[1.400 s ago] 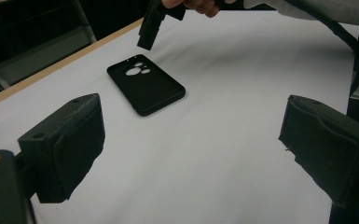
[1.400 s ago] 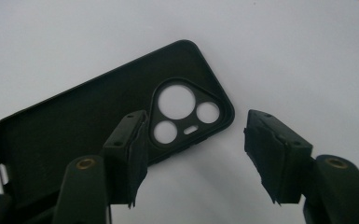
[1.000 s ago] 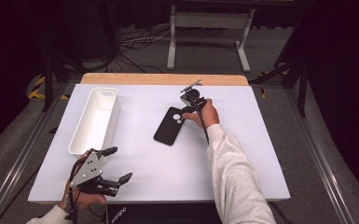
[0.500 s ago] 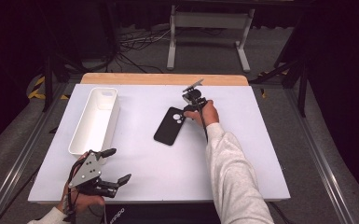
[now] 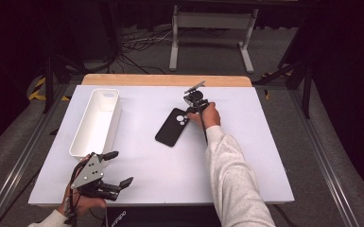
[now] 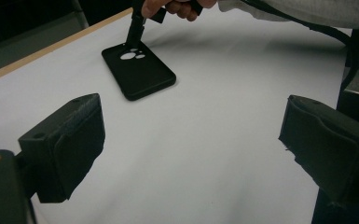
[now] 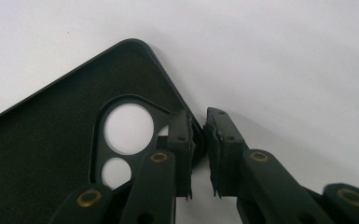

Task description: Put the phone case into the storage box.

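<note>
Lying flat mid-table, the black phone case [image 5: 172, 127] runs diagonally, camera-hole end toward the far edge. The right gripper [image 7: 199, 149] has nearly closed its jaws over that end's rim. The left gripper [image 5: 114, 168] hovers wide open, holding nothing, near the front-left corner, beside the white bin [image 5: 96, 124].

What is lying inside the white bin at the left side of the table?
In the high view, the white bin looks empty: its inner floor and far wall show plain white. The near wall hides a strip of the floor just behind it, so something very flat there cannot be ruled out.
</note>
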